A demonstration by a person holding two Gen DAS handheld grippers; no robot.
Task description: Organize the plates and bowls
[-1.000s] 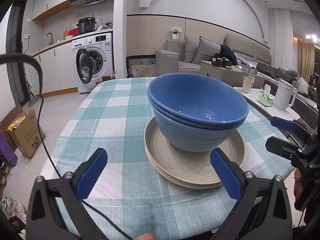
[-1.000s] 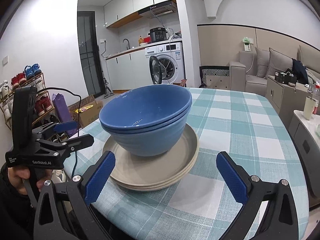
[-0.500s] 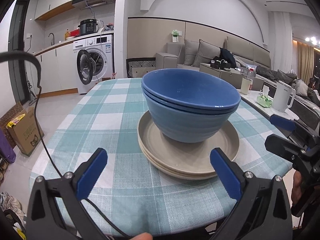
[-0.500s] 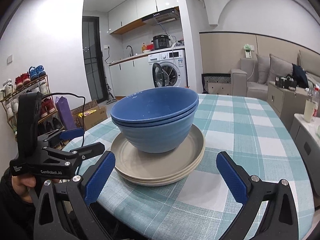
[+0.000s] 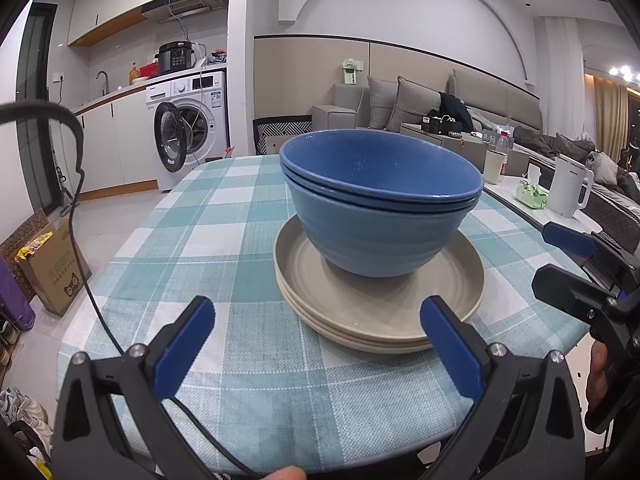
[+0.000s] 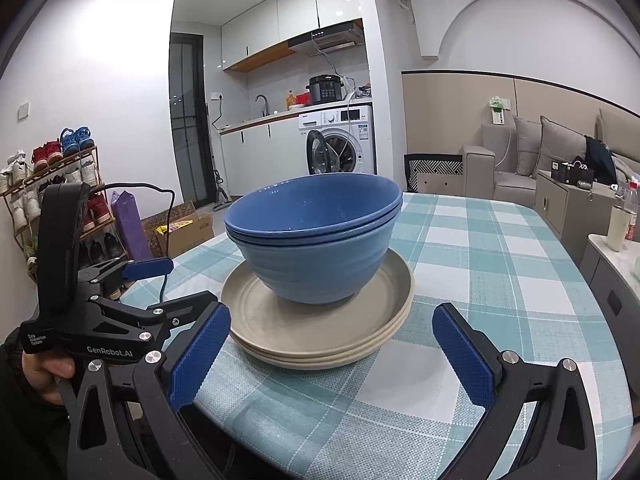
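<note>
Two nested blue bowls (image 5: 380, 216) stand on a stack of beige plates (image 5: 380, 316) on the checked tablecloth. The bowls (image 6: 316, 240) and plates (image 6: 320, 332) also show in the right wrist view. My left gripper (image 5: 316, 344) is open and empty, just short of the plates' near rim. My right gripper (image 6: 332, 352) is open and empty, close in front of the plates. The right gripper shows at the right edge of the left wrist view (image 5: 560, 256). The left gripper shows at the left of the right wrist view (image 6: 176, 280).
The table (image 5: 192, 240) with the teal checked cloth ends just below both grippers. A side counter with a white kettle (image 5: 568, 192) and a cup stands to the right. A cardboard box (image 5: 48, 268) sits on the floor at left. A black cable (image 5: 80, 240) hangs by the left gripper.
Both grippers have drawn back and dropped lower, so the bowls and plates sit farther away and are seen more from the side. Both stay open. The dishes have not moved.
</note>
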